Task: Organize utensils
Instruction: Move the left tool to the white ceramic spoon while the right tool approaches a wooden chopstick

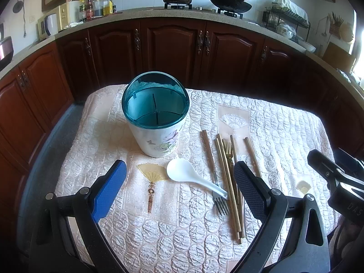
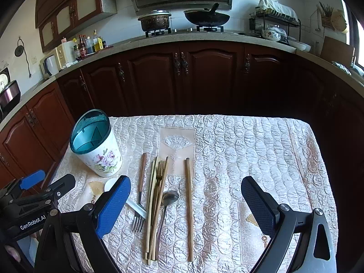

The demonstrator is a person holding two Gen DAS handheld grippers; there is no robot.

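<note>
Blue-padded left hand-held gripper (image 1: 179, 182) and right hand-held gripper (image 2: 185, 195) both spread wide, holding nothing

Bare cloth (image 2: 250, 159) right of chopsticks (image 2: 189, 216); utensil holder (image 2: 100, 150) blocks left; holder mouth unobstructed above.

White spoon (image 2: 109, 184) mostly hidden behind right tool's (image 2: 185, 201) finger; chopstick (image 1: 229, 186) ends under left's.

On the table you have one utensil holder (image 2: 96, 144), one white spoon (image 1: 192, 177), one metal spoon (image 2: 167, 207) and two forks (image 2: 139, 202). One separate chopstick (image 2: 188, 204) lies toward the right edge. The bundled chopsticks (image 2: 154, 211) overlap too much to count.
</note>
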